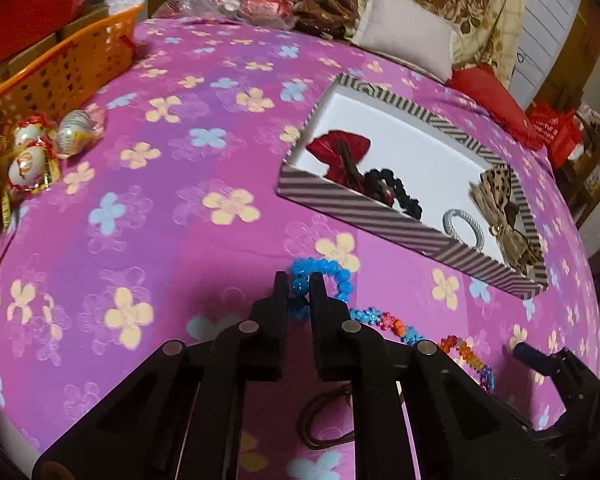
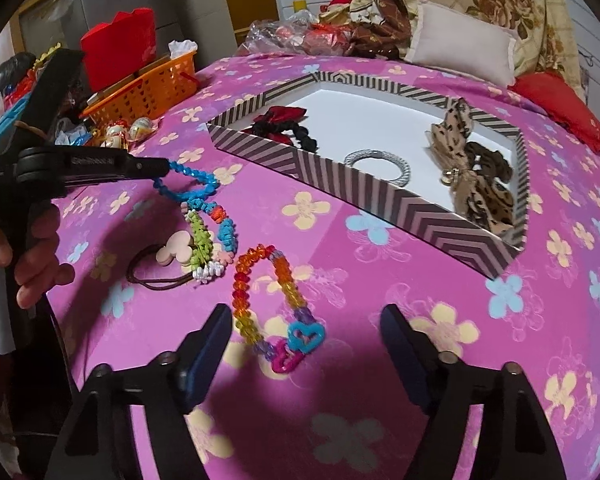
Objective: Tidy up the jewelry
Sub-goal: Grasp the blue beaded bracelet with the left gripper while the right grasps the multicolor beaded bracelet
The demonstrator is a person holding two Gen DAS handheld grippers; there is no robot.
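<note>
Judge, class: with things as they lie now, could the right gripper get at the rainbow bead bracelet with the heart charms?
Probably yes. The right gripper is open, and the rainbow bead bracelet lies loose on the bedspread between its fingers, nothing on top. The left gripper is off to one side, shut on the blue bead bracelet.

On the pink flowered bedspread (image 2: 380, 248) a striped cardboard box (image 2: 340, 184) lies right of centre. In it, a red fabric bow (image 2: 280, 118) lies far left, a black scrunchie (image 2: 306, 138) just beside it, a grey woven bangle (image 2: 380, 166) at the near wall, and a leopard-print bow (image 2: 456, 148) far right. Before the box lie a blue flower-bead necklace (image 2: 204, 192), a brown hair tie (image 2: 160, 276) and a rainbow bead bracelet (image 2: 276, 304). An orange plastic basket (image 2: 148, 88) stands behind, left.
</note>
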